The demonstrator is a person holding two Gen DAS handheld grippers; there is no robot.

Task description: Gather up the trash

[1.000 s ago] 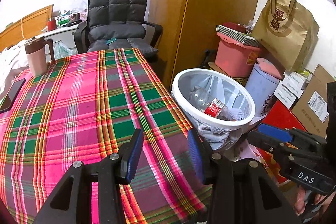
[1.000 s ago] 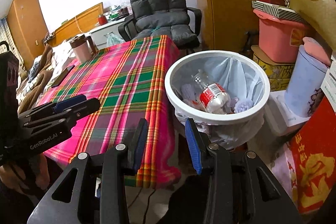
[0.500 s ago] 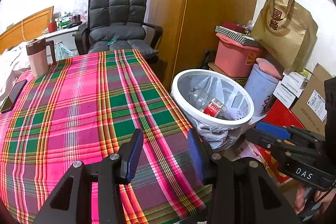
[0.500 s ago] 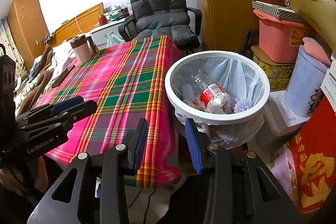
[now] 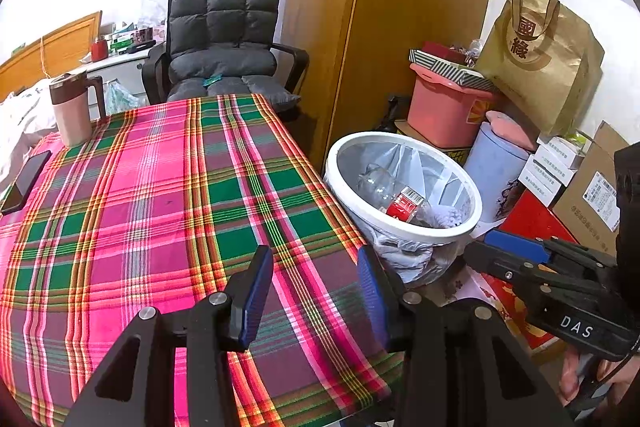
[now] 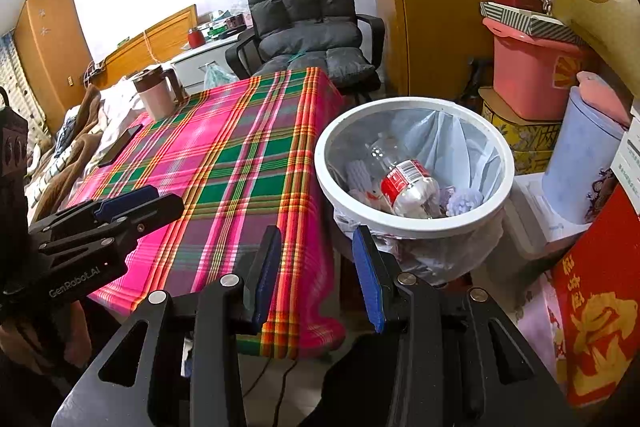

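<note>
Jaws of both the left gripper (image 5: 314, 291) and right gripper (image 6: 316, 275) stood apart, empty, above the counter (image 5: 160, 195) edge; a bottle (image 6: 408, 187) lay in the bin (image 6: 416, 223) beside it.

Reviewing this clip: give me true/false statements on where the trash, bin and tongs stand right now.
1. The clear plastic bottle with a red label lies inside the white round bin. True.
2. The left tongs grip a bottle. False: open, nothing between them.
3. The pink lidded mug stands on the plaid tablecloth. True.
4. The bin sits on the table. False: it stands beside the table's edge.
</note>
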